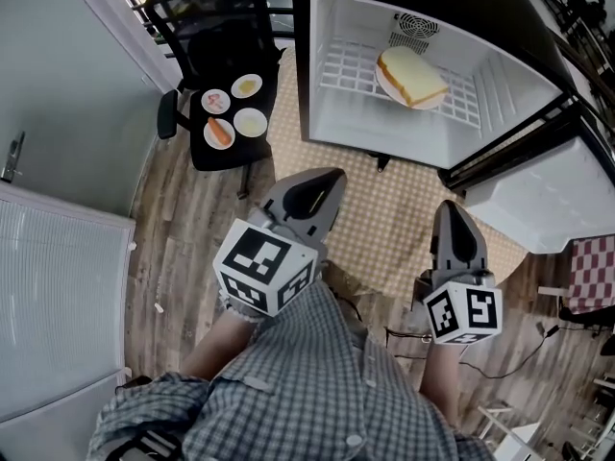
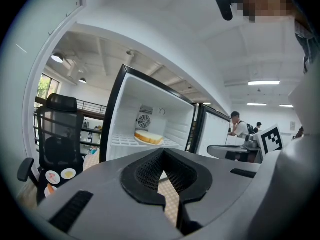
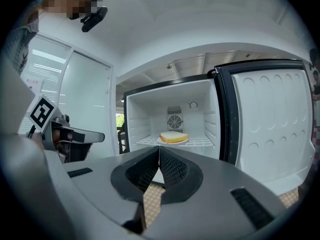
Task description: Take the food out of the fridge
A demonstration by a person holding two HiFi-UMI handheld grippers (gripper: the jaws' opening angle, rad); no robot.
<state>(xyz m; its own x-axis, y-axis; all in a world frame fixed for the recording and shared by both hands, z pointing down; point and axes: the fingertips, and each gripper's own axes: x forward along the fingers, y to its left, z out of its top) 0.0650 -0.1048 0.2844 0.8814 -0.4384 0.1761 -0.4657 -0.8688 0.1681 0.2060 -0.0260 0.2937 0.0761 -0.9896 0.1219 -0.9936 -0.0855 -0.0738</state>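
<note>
A thick slice of bread on a white plate (image 1: 411,77) lies on the wire shelf of the open white fridge (image 1: 336,27); nothing else is on that shelf. The same bread (image 2: 148,137) (image 3: 174,137) shows in both gripper views, straight ahead and well beyond the jaws. My left gripper (image 1: 325,177) and my right gripper (image 1: 453,209) are held side by side in front of the fridge, short of its opening. The jaw tips of the left gripper (image 2: 162,152) and the right gripper (image 3: 159,149) meet, with nothing between them.
The fridge door (image 1: 538,195) stands swung open at the right. A black office chair (image 1: 216,36) at the left carries several small plates of food (image 1: 233,113). A checked mat (image 1: 404,224) lies under the fridge. A white cabinet (image 1: 58,296) stands near left.
</note>
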